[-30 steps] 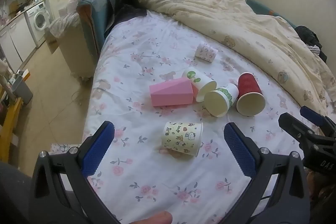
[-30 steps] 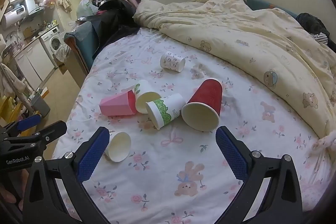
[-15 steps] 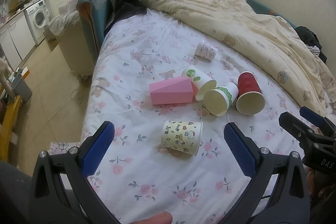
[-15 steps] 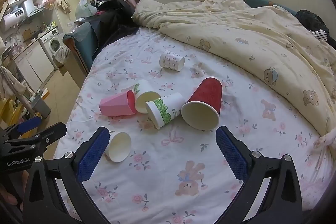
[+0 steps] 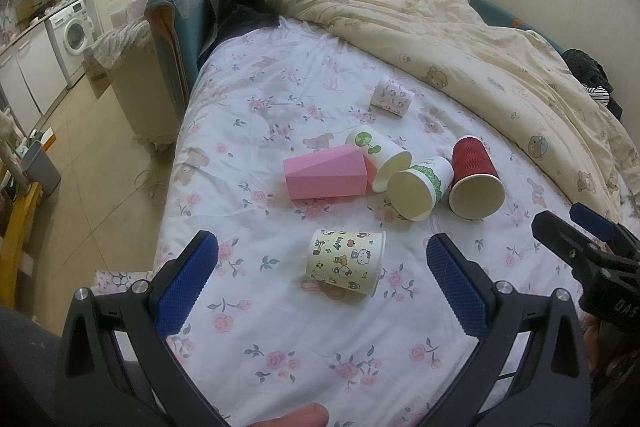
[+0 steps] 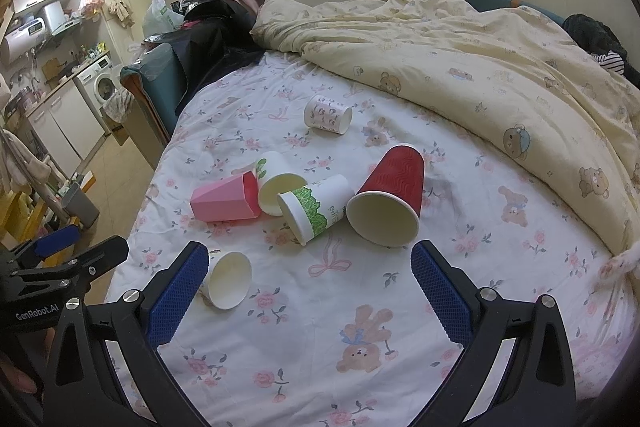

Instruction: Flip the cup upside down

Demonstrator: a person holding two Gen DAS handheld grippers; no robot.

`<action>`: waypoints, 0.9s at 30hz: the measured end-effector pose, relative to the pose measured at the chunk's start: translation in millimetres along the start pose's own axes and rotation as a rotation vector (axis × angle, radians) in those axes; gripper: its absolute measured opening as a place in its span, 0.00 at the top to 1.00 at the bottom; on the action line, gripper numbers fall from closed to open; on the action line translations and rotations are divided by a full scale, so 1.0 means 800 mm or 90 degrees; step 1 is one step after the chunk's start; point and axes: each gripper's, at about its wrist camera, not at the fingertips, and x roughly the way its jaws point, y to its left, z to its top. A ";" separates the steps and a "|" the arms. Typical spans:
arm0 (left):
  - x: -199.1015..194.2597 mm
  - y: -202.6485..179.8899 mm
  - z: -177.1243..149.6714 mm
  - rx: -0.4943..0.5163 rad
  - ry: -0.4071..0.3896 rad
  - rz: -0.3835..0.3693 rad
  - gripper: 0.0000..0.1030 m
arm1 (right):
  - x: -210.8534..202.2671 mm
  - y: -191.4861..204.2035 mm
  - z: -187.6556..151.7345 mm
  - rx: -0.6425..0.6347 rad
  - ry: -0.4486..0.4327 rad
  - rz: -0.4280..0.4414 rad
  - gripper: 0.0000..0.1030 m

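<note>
Cartoon cup (image 5: 345,262) lies on its side on the bed (image 5: 280,99), lower centre of the left wrist frame, between the spread blue pads of the left claw (image 5: 320,281) and a little beyond them, untouched. Its mouth faces frame right. In the right wrist frame it sits at lower left (image 6: 228,279), just past the left pad of the right claw (image 6: 308,293), showing its white inside.

Both claws are wide open, holding nothing. The right claw also shows at the right edge of the left wrist frame (image 5: 576,239).

Against half a second ago: cups unchanged in place; the left view has drawn slightly nearer the cartoon cup.

The cup: pale yellow paper printed with small cartoon figures, white rim.

Further up the frame a cluster lies on its side: pink cup (image 5: 325,177), cherry cup (image 5: 378,159), green-band cup (image 5: 420,187), red cup (image 5: 476,183). A small patterned cup (image 5: 391,95) lies apart, near the quilt (image 5: 480,39).
</note>
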 end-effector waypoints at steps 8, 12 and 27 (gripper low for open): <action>0.004 -0.008 -0.003 0.001 0.002 -0.002 0.00 | -0.002 0.002 -0.002 0.004 -0.003 -0.001 0.00; 0.000 -0.010 -0.001 0.007 -0.003 -0.002 0.00 | -0.002 0.002 -0.002 0.002 -0.005 -0.001 0.00; -0.003 -0.006 0.002 0.000 -0.002 -0.005 0.00 | -0.002 0.002 -0.001 0.005 -0.001 -0.002 0.00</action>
